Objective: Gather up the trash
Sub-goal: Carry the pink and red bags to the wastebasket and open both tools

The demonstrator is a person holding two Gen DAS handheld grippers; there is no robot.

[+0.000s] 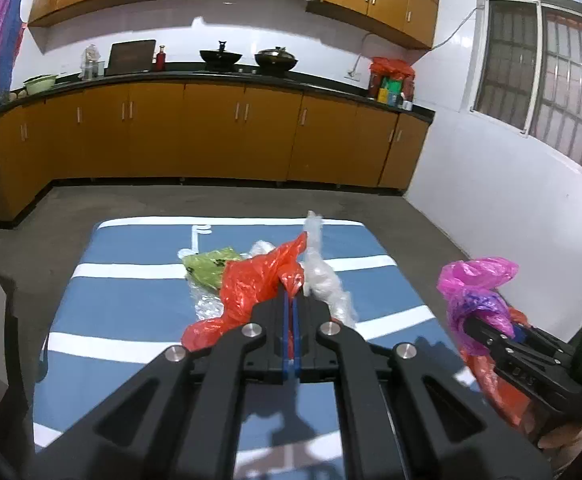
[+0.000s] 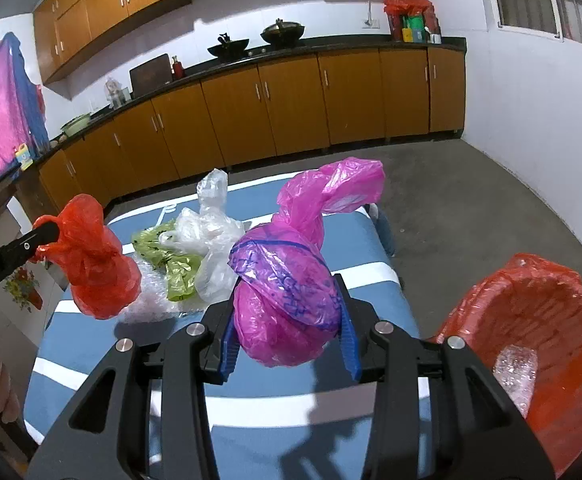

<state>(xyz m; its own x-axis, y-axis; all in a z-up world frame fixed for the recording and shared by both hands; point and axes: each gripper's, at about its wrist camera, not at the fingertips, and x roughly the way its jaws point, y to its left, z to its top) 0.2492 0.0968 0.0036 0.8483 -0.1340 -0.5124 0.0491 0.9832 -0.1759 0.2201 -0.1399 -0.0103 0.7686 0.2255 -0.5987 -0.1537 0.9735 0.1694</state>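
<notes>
The left hand-held gripper is clamped tight on the red bag; the right hand-held gripper grips the pink bag, beside the red-lined bin.

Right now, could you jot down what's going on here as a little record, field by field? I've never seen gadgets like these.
left gripper: shut on red bag, lifted above the table
right gripper: shut on pink bag
bin: red-lined, right of the table, holds a piece of bubble wrap
left on table: green bag, clear bags, bubble wrap under them
setting: kitchen, brown cabinets behind
</notes>
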